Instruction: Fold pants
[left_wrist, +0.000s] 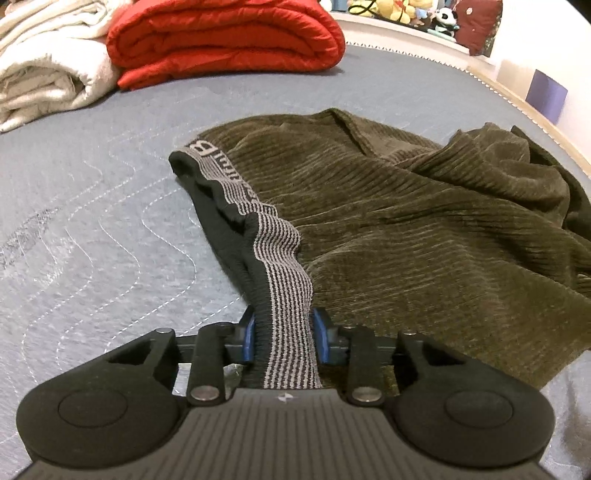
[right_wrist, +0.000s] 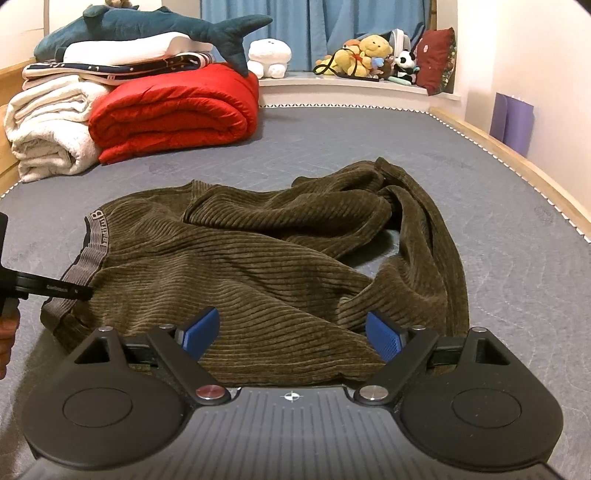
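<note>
Olive-brown corduroy pants (left_wrist: 406, 229) lie crumpled on the grey quilted bed cover, legs bunched to the right. Their grey-and-black striped waistband (left_wrist: 284, 266) runs toward me in the left wrist view and passes between the blue pads of my left gripper (left_wrist: 286, 332), which is shut on it. In the right wrist view the pants (right_wrist: 258, 258) spread ahead and the waistband (right_wrist: 86, 258) is at the left, where a black finger of the left gripper (right_wrist: 70, 291) reaches onto it. My right gripper (right_wrist: 291, 334) hovers over the near edge of the fabric, open, with nothing pinched.
A folded red quilt (right_wrist: 173, 110) and white blankets (right_wrist: 48, 136) are stacked at the far left of the bed. The wooden bed rail (right_wrist: 517, 166) runs along the right. Plush toys (right_wrist: 369, 55) sit on a ledge behind. A person's hand (right_wrist: 7, 332) shows at the left edge.
</note>
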